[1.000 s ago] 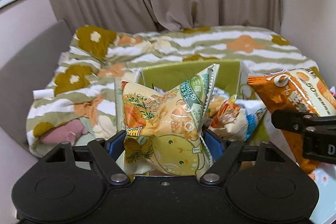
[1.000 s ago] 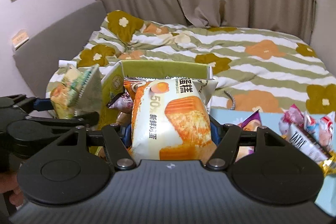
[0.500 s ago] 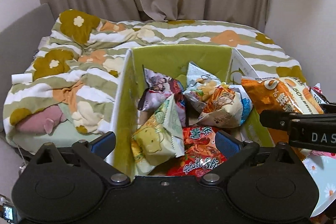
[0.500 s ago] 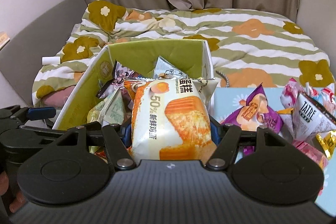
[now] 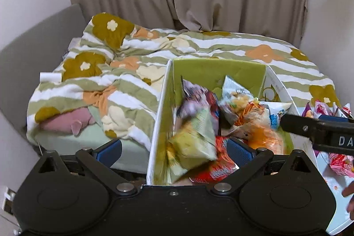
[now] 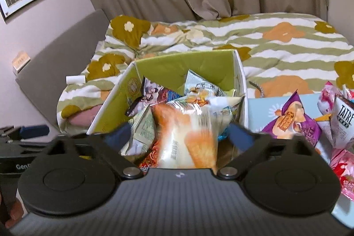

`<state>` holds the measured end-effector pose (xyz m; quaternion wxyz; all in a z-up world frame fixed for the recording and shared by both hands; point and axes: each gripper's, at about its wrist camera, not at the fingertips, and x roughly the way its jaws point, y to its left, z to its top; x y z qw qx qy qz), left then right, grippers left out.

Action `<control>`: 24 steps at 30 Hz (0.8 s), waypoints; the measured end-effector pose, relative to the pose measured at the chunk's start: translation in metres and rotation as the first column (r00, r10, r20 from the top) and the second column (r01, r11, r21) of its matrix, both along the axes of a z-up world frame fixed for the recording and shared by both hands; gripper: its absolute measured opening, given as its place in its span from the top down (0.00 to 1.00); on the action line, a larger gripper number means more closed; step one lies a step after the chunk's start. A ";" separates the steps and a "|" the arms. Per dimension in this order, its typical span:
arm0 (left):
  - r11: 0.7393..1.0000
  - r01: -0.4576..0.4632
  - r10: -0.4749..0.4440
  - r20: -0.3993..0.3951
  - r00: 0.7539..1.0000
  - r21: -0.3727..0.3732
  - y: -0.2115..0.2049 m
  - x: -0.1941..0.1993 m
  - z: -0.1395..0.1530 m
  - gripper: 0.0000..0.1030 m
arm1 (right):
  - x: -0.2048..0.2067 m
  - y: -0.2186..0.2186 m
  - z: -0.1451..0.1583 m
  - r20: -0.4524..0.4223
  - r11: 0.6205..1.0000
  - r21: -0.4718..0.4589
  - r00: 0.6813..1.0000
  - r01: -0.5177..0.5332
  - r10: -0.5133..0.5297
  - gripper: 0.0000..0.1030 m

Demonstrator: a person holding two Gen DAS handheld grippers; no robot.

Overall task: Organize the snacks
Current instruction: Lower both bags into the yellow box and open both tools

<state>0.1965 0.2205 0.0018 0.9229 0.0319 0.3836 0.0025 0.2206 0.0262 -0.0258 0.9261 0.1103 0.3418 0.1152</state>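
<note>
A cardboard box [image 5: 219, 72] with green inner walls stands on the bed and holds several snack packets. My left gripper [image 5: 174, 150] hangs open over its near left wall, and a yellow-green packet [image 5: 194, 136], blurred, lies in the box just ahead of it. My right gripper [image 6: 178, 136] is over the same box [image 6: 188, 65]. Its jaws are opening, and the orange-and-white cake packet [image 6: 185, 138] between them is blurred and free of the pads. In the left wrist view the right gripper [image 5: 318, 129] reaches in from the right.
A light blue tray [image 6: 261, 107] to the right of the box carries loose snacks: a purple packet [image 6: 292, 123], a white packet [image 6: 343, 123] and pink ones. A flowered striped quilt [image 5: 199, 45] covers the bed. A grey headboard runs along the left and curtains hang behind.
The left gripper let go of the yellow-green packet, which dropped into the box, and the gripper drew back. The right jaws spread, and the cake packet slips down out of them.
</note>
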 end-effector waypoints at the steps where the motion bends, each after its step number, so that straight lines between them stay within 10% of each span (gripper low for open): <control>1: 1.000 0.000 0.000 -0.006 1.000 -0.005 -0.001 -0.003 -0.003 0.00 | -0.002 -0.001 0.000 0.009 1.000 -0.003 1.000 0.001 0.000 0.00; 24: 0.995 0.092 -0.091 0.036 0.995 -0.026 -0.013 -0.030 -0.002 0.00 | -0.038 -0.003 0.012 0.056 0.996 -0.085 0.998 0.031 -0.026 0.00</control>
